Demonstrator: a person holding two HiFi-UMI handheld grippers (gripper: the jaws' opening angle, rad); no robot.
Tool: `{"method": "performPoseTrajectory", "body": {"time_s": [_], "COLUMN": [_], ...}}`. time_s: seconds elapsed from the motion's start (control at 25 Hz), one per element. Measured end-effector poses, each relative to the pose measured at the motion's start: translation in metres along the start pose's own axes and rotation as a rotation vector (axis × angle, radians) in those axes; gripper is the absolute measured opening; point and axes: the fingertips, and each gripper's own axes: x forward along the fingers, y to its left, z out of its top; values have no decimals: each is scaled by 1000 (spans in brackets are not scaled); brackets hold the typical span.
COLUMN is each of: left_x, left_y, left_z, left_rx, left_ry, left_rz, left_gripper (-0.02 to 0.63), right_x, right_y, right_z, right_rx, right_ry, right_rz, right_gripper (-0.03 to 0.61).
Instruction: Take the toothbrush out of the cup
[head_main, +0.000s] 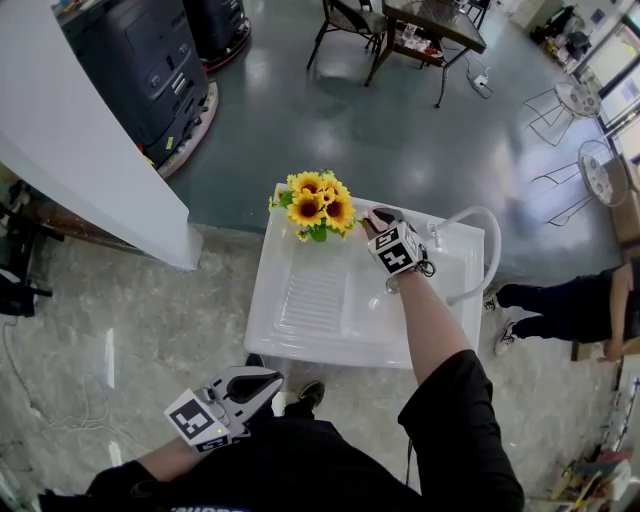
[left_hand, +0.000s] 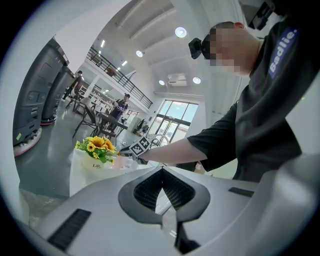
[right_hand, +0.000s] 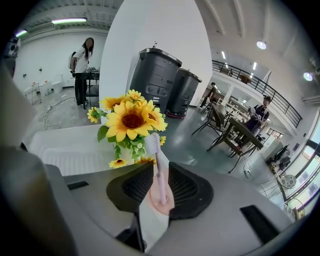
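A pink toothbrush (right_hand: 158, 172) stands upright, bristles up, in a pink cup (right_hand: 163, 204). In the right gripper view both sit between the jaws. My right gripper (right_hand: 160, 166) is open, with its black pads close on either side of the handle and a thin gap still showing. In the head view the right gripper (head_main: 380, 220) reaches over the back of the white sink unit (head_main: 300, 335), and it hides the cup and brush. My left gripper (head_main: 270, 380) is held low near the person's body, well off the sink. The left gripper (left_hand: 161, 173) is shut with nothing in it.
A pot of sunflowers (head_main: 318, 208) stands just left of the right gripper, and the sunflowers (right_hand: 131, 120) are right behind the toothbrush. A white hose (head_main: 482, 225) arches over the basin at the right. A white wall (head_main: 90, 150) stands to the left. A seated person's legs (head_main: 560, 300) are at the far right.
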Motion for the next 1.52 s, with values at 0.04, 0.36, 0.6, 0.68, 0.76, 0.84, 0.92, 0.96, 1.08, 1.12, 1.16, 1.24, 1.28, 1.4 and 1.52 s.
{"method": "performPoseTrajectory", "body": {"time_s": [0.04, 0.36, 0.6, 0.68, 0.76, 0.84, 0.92, 0.96, 1.08, 1.12, 1.16, 1.24, 1.28, 1.4, 1.52], "left_x": [-1, -8, -14, -15, -16, -16, -16, -16, -14, -14, -14, -14, -13, -13, -13], "left_y": [1, 3, 4, 3, 1, 0, -2, -3, -9, -11, -14, -20, -23, -29, -35], "left_z": [0, -4, -6, -6, -6, -5, -3, -2, 1, 2, 3, 4, 5, 6, 8], "left_rx": [-2, -10, -14, -11, -8, -4, 1, 4, 16, 20, 24, 32, 36, 44, 57], "left_ry": [1, 1, -3, -5, -9, -13, -15, -16, -21, -22, -23, -26, -27, -29, -34], "left_rz": [1, 10, 15, 14, 12, 9, 4, 0, -17, -22, -27, -36, -41, -53, -63], "left_gripper": [2, 0, 1, 1, 0, 1, 2, 0, 0, 1, 1, 2, 1, 2, 1], "right_x": [1, 6, 1, -3, -8, -14, -21, -25, -40, -45, -50, -62, -68, -82, -95], "right_y": [1, 3, 1, -2, -6, -8, -11, -12, -16, -16, -16, -16, -16, -14, -10], "right_z": [1, 6, 10, 12, 15, 19, 24, 25, 27, 27, 28, 29, 30, 34, 37], "right_rx": [-3, -23, -27, -30, -28, -27, -29, -30, -33, -33, -32, -30, -28, -20, -15], "right_ry": [2, 7, -1, -12, -24, -37, -50, -55, -65, -70, -75, -88, -96, -117, -136], "right_rz": [1, -15, -41, -58, -72, -84, -94, -98, -113, -116, -120, -126, -129, -134, -136], "right_gripper": [101, 41, 34, 32, 32, 32, 32, 31, 31, 32, 31, 31, 32, 31, 32]}}
